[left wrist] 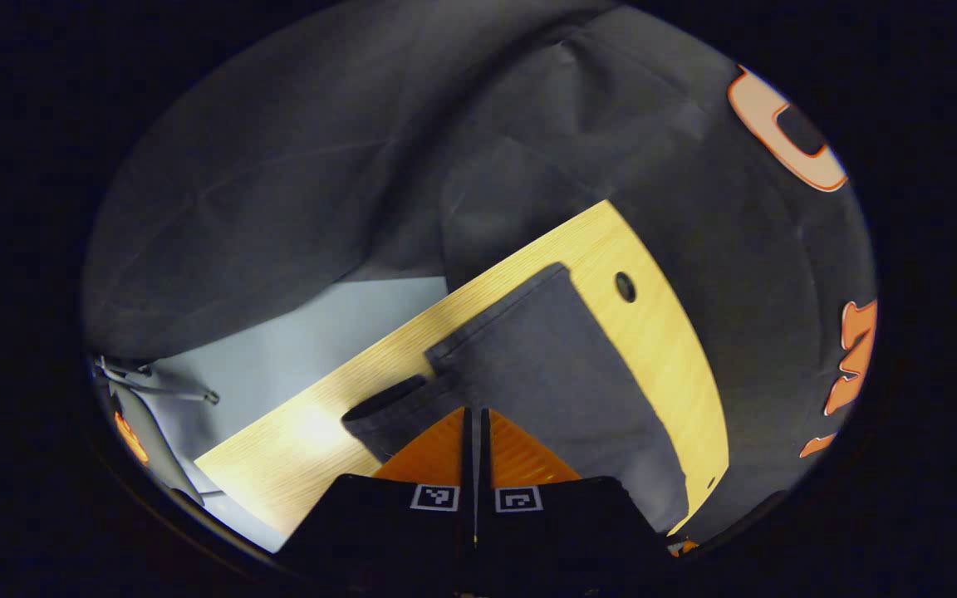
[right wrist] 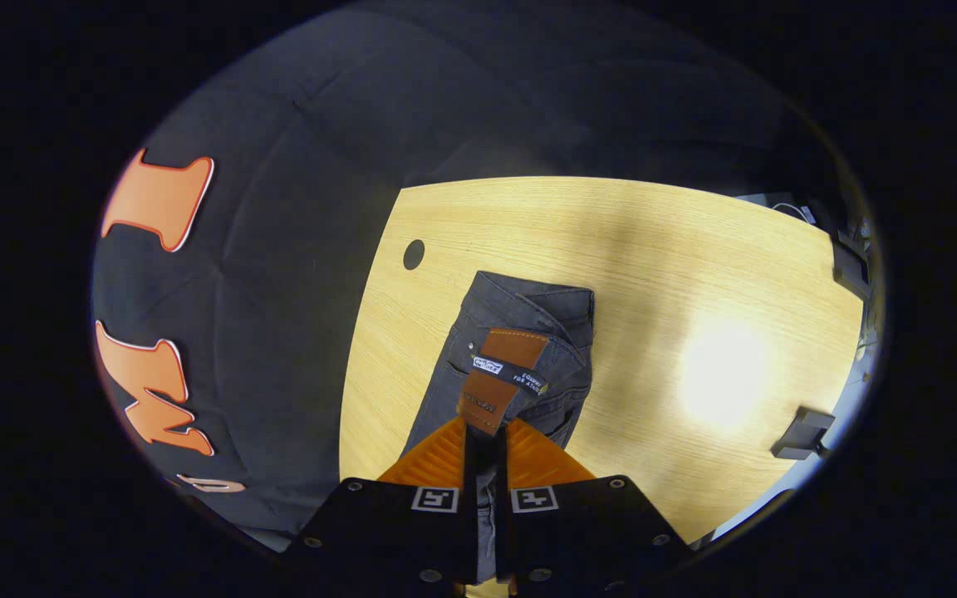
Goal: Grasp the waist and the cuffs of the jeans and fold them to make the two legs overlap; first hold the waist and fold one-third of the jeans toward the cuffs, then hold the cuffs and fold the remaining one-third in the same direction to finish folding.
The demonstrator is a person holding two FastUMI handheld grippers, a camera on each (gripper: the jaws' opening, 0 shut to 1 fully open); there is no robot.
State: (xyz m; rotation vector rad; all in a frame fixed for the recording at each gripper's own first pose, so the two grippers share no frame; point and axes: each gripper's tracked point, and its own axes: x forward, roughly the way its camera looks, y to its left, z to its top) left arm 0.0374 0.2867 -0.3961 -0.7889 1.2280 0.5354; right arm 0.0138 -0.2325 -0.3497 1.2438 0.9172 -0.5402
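Dark grey jeans lie on a light wooden table [left wrist: 653, 332]. In the left gripper view the cuff end [left wrist: 545, 349] spreads ahead of my left gripper [left wrist: 473, 413]. Its fingers are pressed together on the edge of the nearer cuff [left wrist: 395, 415], which curls up a little. In the right gripper view the waist [right wrist: 520, 332], with a brown leather patch [right wrist: 499, 374] and a dark label, sits bunched just ahead of my right gripper [right wrist: 484, 440]. The fingers are shut with waist fabric running down between them.
A round cable hole [right wrist: 414, 253] pierces the table [right wrist: 653, 266] near the black cloth wall. A small dark block [right wrist: 802, 433] sits at the table's right edge. Grey floor [left wrist: 279, 349] and loose cables [left wrist: 154, 382] lie beyond the table's left edge.
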